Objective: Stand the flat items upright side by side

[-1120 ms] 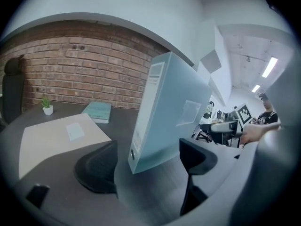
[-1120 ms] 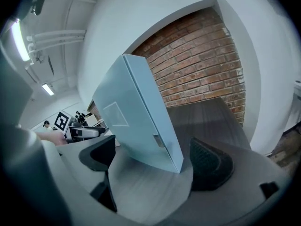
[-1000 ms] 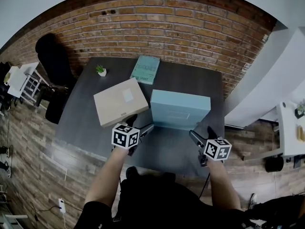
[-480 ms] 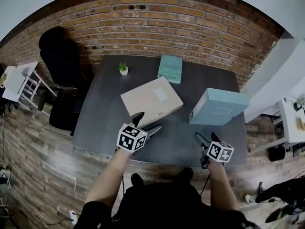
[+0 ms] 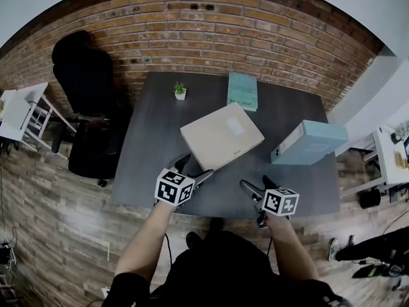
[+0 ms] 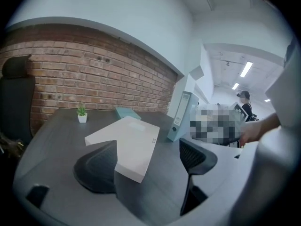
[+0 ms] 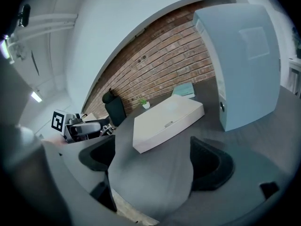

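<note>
Pale blue binder (image 5: 309,142) upright at dark counter (image 5: 153,126)'s right edge, beige flat box (image 5: 222,135) central, left gripper (image 5: 193,167) and right gripper (image 5: 258,183) fingers wide, brick wall (image 5: 192,37) behind

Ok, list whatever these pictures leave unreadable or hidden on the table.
- Print on the spine label of the blue binder: too small in the left gripper view.
- Label on top of the beige box: too small in the head view.
- Teal book: near edge hidden behind the beige box in the left gripper view; cover text too small in the head view.
</note>
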